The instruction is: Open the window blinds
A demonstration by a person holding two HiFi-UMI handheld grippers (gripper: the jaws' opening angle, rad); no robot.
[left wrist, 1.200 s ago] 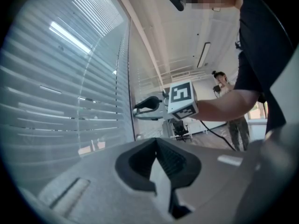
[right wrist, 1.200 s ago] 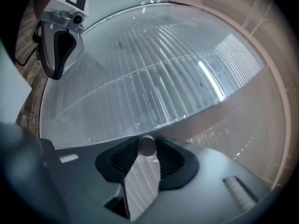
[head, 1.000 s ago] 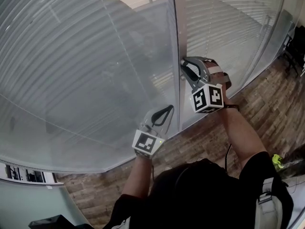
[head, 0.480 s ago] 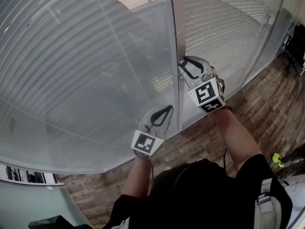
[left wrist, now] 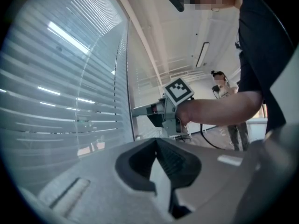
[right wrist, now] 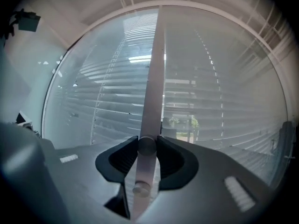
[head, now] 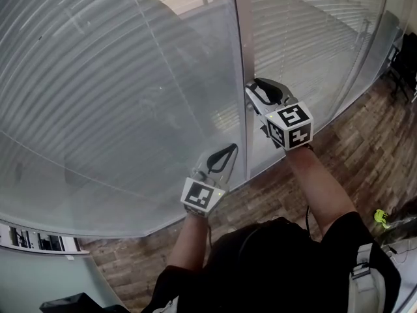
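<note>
One tool (right wrist: pixel 147 140) around frame-edge knob (right wrist: pixel 146 147)

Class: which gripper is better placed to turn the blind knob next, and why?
Right. The right gripper is clamped on the knob on the post. The left gripper is shut, empty, and lower down, away from the knob.

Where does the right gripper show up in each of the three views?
Head view: the right gripper sits right of centre, its tips at the vertical window frame post.
Left gripper view: it is near the centre, reaching left to the post.
Right gripper view: its own jaws fill the bottom centre, closed on a round knob on the post.
Shared landmark: that post.
</note>
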